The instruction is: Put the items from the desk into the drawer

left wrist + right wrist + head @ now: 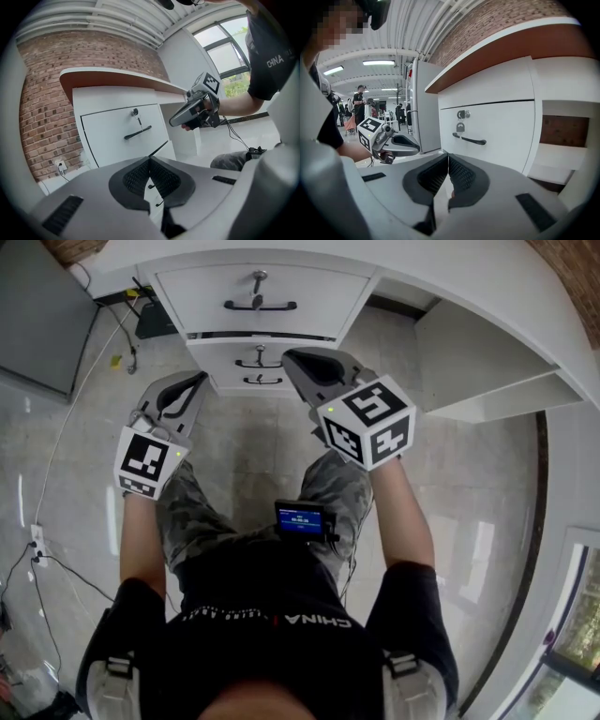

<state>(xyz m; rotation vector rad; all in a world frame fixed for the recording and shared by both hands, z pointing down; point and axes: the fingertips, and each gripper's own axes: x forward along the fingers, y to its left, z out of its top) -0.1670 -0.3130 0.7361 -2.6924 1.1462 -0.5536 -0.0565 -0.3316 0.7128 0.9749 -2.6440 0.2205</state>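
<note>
The white desk (450, 277) shows its drawer stack from above. The top drawer (216, 296) has a dark handle (260, 305) and a key in its lock; two smaller drawers (258, 362) sit below it. My left gripper (195, 382) hangs shut and empty in front of the stack's lower left. To the right of it, my right gripper (296, 358) is shut and empty too, close to the lower drawers. The left gripper view has its shut gripper (150, 161), the drawer handle (137, 132) and the right gripper (194, 110). In the right gripper view its shut gripper (448, 161) points at the handle (468, 139). No desk items are in view.
An open shelf bay (487, 362) lies right of the drawers. Cables (94, 362) and a wall socket (37, 540) run along the tiled floor at left, beside a grey panel (37, 315). A small screen device (300, 519) rests on the person's lap. People stand far behind (360, 101).
</note>
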